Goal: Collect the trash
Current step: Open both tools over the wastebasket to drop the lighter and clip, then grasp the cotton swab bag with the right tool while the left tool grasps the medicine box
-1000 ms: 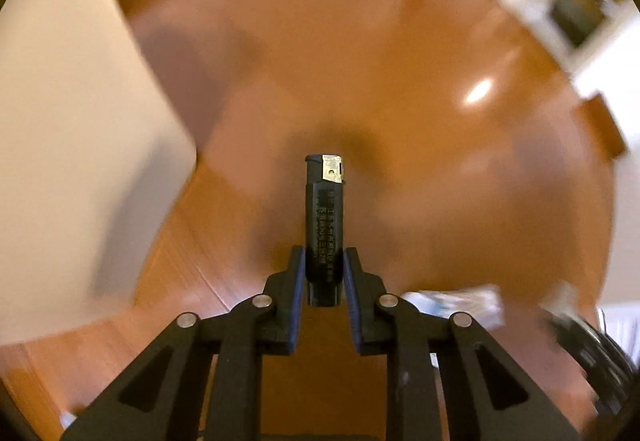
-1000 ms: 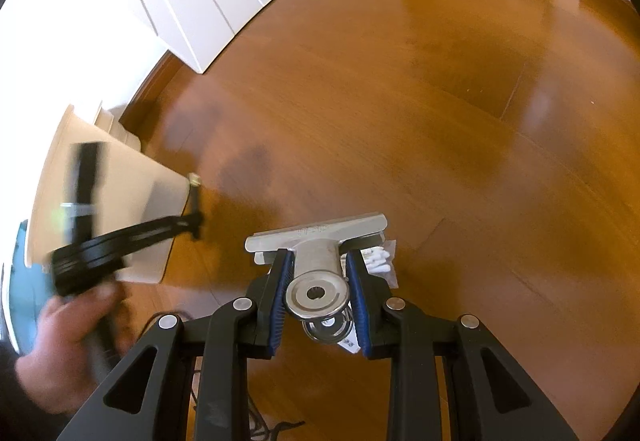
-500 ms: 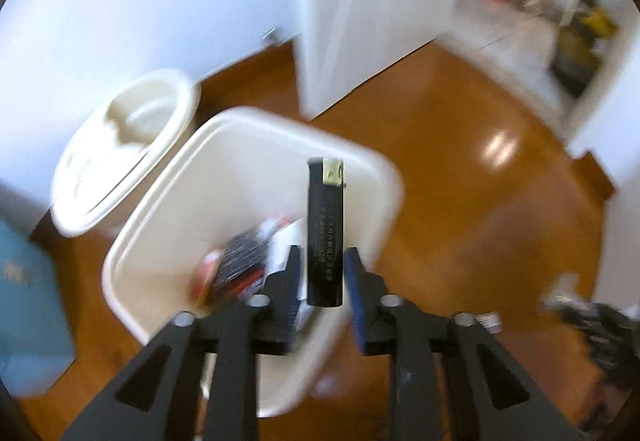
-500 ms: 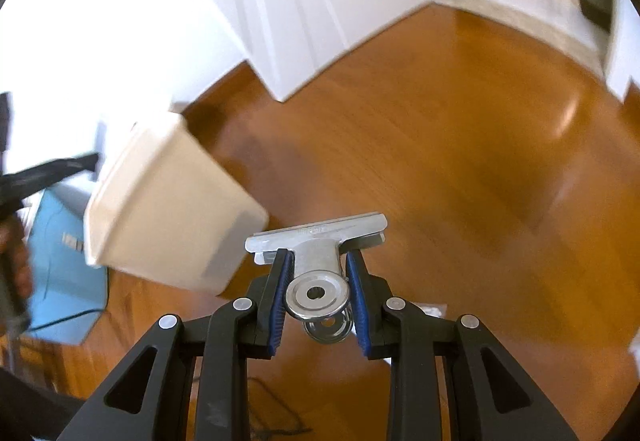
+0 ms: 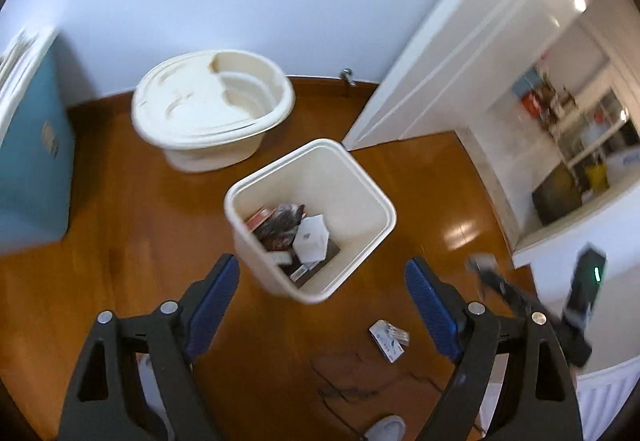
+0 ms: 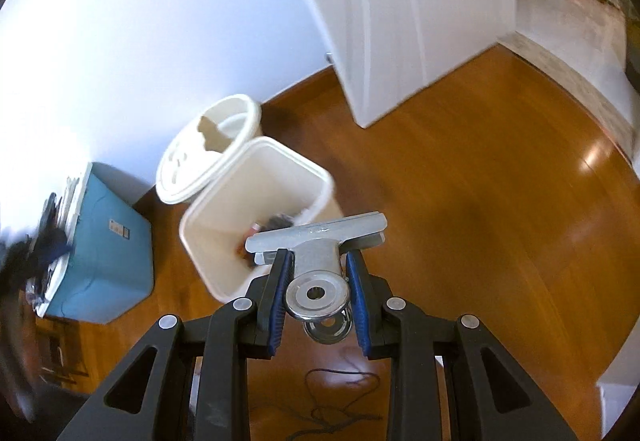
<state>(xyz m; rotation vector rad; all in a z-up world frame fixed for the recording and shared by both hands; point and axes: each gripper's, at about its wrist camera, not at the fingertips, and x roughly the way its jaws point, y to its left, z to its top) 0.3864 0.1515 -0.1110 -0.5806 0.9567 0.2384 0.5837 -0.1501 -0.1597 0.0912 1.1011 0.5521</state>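
A cream square trash bin (image 5: 360,177) stands on the wooden floor with several pieces of trash (image 5: 296,237) inside. My left gripper (image 5: 322,301) is wide open and empty, above and just in front of the bin. My right gripper (image 6: 318,291) is shut on a silver metal clip (image 6: 318,241), held above the floor to the right of the bin (image 6: 224,201). A small white packet (image 5: 388,339) lies on the floor near the bin. The black lighter is out of sight.
The bin's round cream lid (image 5: 208,113) rests on the floor by the wall. A teal box (image 5: 32,169) stands at the left. A white door (image 6: 400,21) opens to another room. A thin dark string (image 5: 348,387) lies on the floor.
My left gripper has opened and the black lighter it held is gone from its jaws. Both grippers have swung toward the bin. The right still grips the clip.
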